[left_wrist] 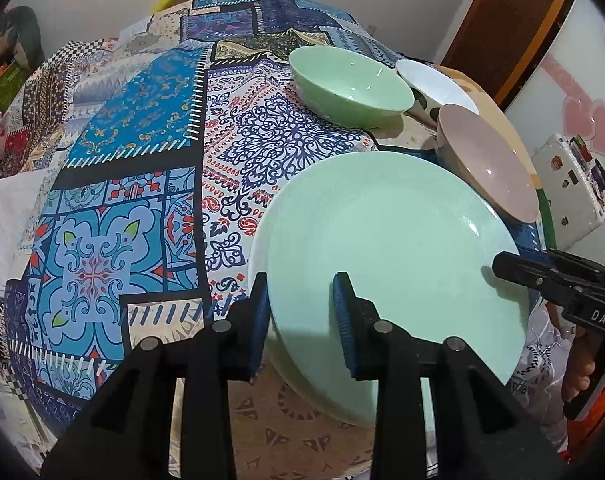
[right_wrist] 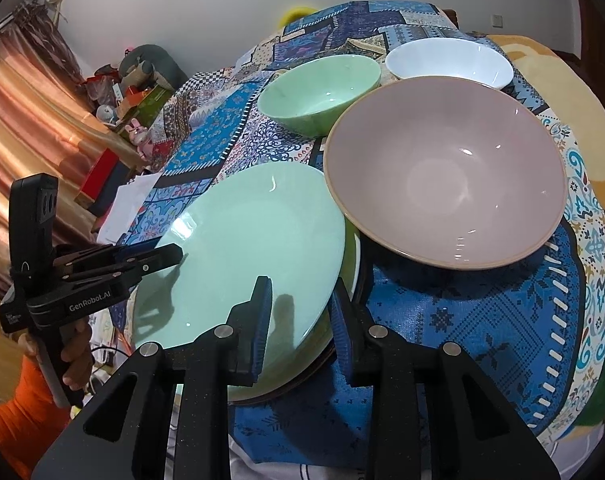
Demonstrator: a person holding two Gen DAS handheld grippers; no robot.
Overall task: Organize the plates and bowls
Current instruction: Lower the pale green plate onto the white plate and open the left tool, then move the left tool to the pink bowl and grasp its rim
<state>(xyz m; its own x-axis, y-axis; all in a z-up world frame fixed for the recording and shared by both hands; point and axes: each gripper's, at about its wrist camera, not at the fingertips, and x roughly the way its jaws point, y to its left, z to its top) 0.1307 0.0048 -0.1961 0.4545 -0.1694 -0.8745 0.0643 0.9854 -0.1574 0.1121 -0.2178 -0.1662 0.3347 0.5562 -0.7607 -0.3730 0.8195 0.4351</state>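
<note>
A pale green plate point(left_wrist: 394, 248) point(right_wrist: 238, 248) is held at two opposite edges. My left gripper point(left_wrist: 302, 284) is shut on its near-left rim, and that gripper point(right_wrist: 158, 258) also shows at the left of the right wrist view. My right gripper point(right_wrist: 300, 286) is shut on the plate's right rim; it appears as a black clamp point(left_wrist: 502, 268) in the left wrist view. Under the green plate lie a cream-rimmed plate point(right_wrist: 356, 256) and a dark one. Behind stand a pink bowl point(right_wrist: 442, 184) point(left_wrist: 486, 160), a green bowl point(right_wrist: 318, 92) point(left_wrist: 350, 84) and a white spotted bowl point(right_wrist: 448, 62) point(left_wrist: 434, 88).
A blue patchwork cloth point(left_wrist: 134, 184) covers the table. A white case with stickers point(left_wrist: 570, 188) lies off the right edge. Boxes and toys point(right_wrist: 130, 108) crowd the far left by a curtain. A hand in an orange sleeve point(right_wrist: 18, 420) holds the left gripper's handle.
</note>
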